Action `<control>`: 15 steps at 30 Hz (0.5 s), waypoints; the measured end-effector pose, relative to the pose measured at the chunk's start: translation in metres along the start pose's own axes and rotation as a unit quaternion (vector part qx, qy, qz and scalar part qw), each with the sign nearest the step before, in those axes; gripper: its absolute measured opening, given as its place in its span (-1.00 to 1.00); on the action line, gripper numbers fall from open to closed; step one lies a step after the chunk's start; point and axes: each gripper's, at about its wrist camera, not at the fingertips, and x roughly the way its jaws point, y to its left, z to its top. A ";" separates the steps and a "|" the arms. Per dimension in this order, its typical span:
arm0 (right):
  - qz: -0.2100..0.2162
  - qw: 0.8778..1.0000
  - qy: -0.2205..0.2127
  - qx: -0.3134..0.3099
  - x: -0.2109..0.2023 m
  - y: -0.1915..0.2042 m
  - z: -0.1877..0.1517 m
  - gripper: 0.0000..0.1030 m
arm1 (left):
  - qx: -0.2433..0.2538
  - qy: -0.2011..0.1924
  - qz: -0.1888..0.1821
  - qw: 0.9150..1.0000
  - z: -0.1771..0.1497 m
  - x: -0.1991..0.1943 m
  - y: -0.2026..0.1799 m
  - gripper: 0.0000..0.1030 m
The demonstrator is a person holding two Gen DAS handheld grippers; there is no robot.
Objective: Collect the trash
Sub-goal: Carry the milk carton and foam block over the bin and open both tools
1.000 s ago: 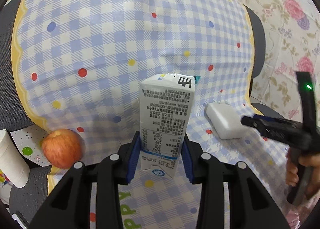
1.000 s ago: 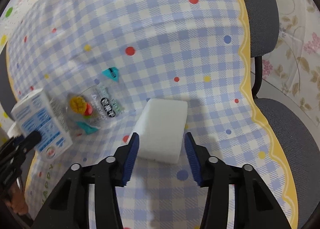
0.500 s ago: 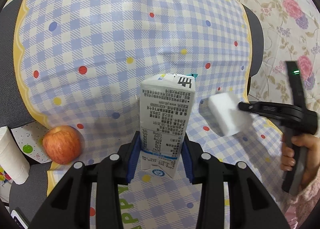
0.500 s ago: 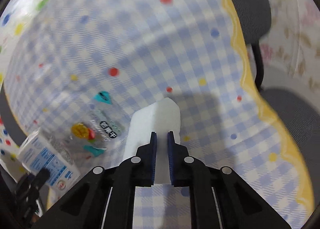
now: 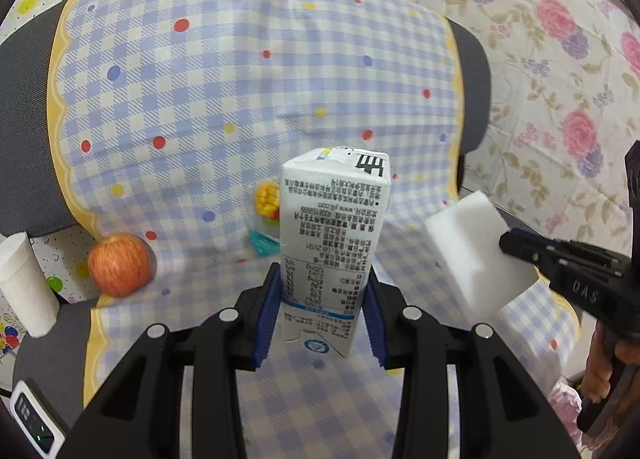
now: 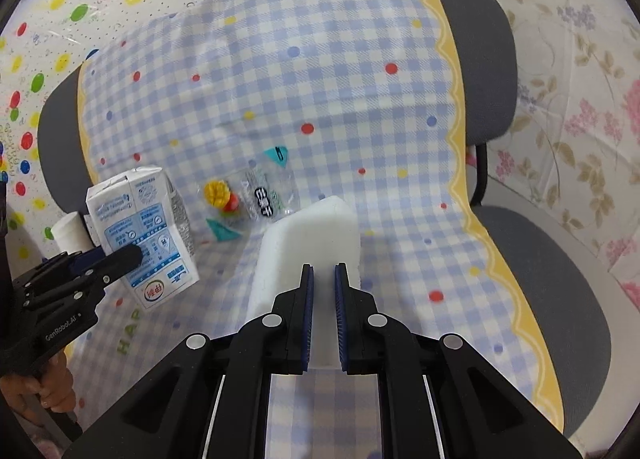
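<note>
The surface [image 6: 360, 107] has a blue check cloth with dots on it, and it seems to be spread over grey chairs [image 6: 560, 259], though the round picture bends things so it is hard to be sure.

The left gripper [image 5: 320, 311] holds a milk carton [image 5: 332, 227] standing upright. Its fingers [image 5: 266, 319] pinch the low part of the carton from both sides. The carton is stiff card and looks light, likely empty, so a hard squeeze could dent it. Low down by the base is a good place to hold it.

The right gripper [image 6: 322, 315] pinches a white sponge block [image 6: 312, 231]. Its fingers [image 6: 306, 323] are pressed nearly together, deep into the soft foam. The block is very light and squashy, so it bends, and a hold at its middle keeps it from flopping.

A red apple [image 5: 120, 265] and a white paper roll [image 5: 24, 283] sit at the left edge. A small see-through wrapper [image 6: 256, 199] with a corn picture lies flat on the cloth between the two grippers. It looks thin and slippery.

A second ago the block lay on the cloth between wide fingers. Now it is squeezed and up in the air, and the carton is up off the cloth too
</note>
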 end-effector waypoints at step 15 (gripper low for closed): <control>-0.019 0.999 -0.019 0.038 -0.075 -0.023 -0.055 -0.77 | 0.036 -0.024 -0.045 0.998 -0.033 -0.062 -0.062 -0.29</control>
